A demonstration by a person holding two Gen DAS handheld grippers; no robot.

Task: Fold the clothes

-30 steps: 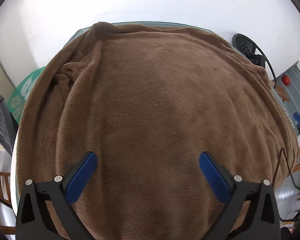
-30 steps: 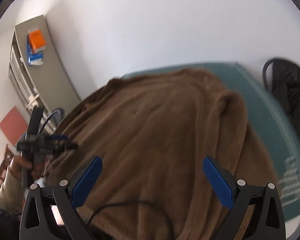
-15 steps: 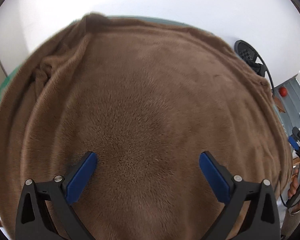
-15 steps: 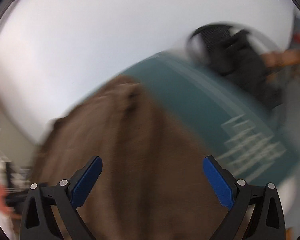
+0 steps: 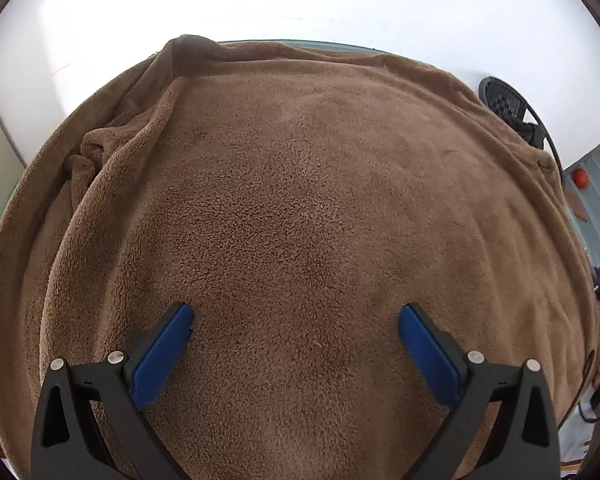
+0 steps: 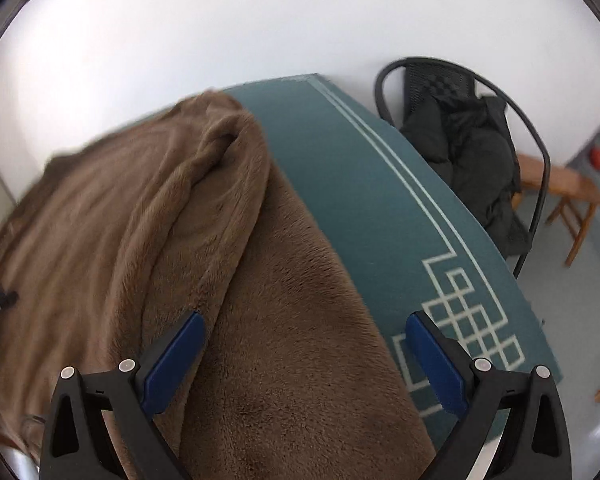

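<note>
Left wrist view is almost filled by a brown fleece, plush and spread wide over a teal cloth on the table, with bunched folds along its far left side and a rolled hem running up to the far corner. From the right wrist the same fleece covers the table's left part, its edge doubled over in a thick soft ridge, while the teal cloth lies bare to the right, showing pale border lines and a knot pattern. The left gripper hangs low over the middle of the fleece, blue pads wide apart and holding nothing; whether they touch the pile I cannot tell. The right gripper is likewise spread wide and empty, poised over the fleece's right edge, one pad above fleece, the other above cloth. Beyond the table stands a black chair with a dark jacket heaped on it, and a wooden stool farther right.
</note>
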